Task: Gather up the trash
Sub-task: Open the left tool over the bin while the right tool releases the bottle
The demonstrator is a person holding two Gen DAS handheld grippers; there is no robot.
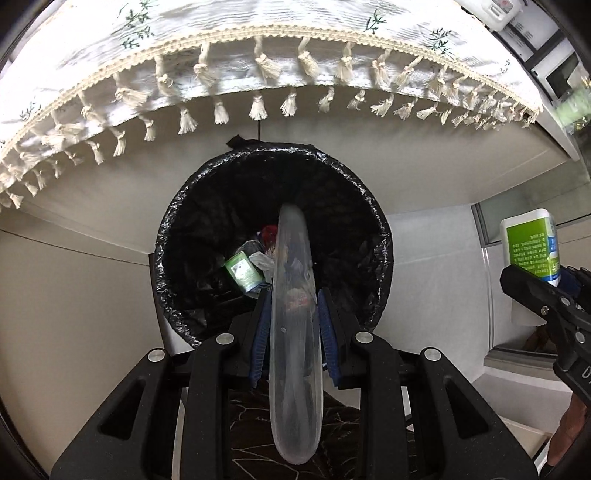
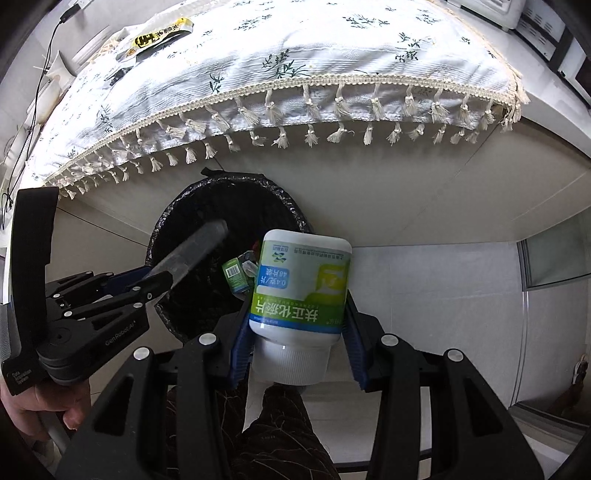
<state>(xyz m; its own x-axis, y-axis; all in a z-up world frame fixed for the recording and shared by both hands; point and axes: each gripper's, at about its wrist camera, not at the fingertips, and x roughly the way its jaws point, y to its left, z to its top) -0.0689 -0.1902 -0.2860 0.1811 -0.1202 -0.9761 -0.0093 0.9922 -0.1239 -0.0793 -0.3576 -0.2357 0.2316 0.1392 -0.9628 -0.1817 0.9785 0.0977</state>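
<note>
Left claw (image 1: 291, 325) pinches a clear plastic tube (image 1: 293, 295) over the bin (image 1: 369, 206); right claw (image 2: 295, 332) grips a pill bottle (image 2: 299, 284) near the rim, so dropping it now probably misses.

Across the top of both views hangs a white tablecloth (image 2: 332, 48) printed with small green sprigs, its cream tassel fringe (image 2: 280, 110) dangling over the table edge. At the upper left of the right wrist view, a yellow and black packet (image 2: 162, 35) lies on the cloth, and a thin black cable (image 2: 40, 74) trails down the far left edge. In the upper right corner sits a white appliance (image 2: 495, 11), possibly a small oven; the view is too cropped to be sure. Below, pale floor tiles (image 2: 436, 295) fill the right side, and dark patterned fabric (image 2: 273, 435) shows at the bottom centre.
</note>
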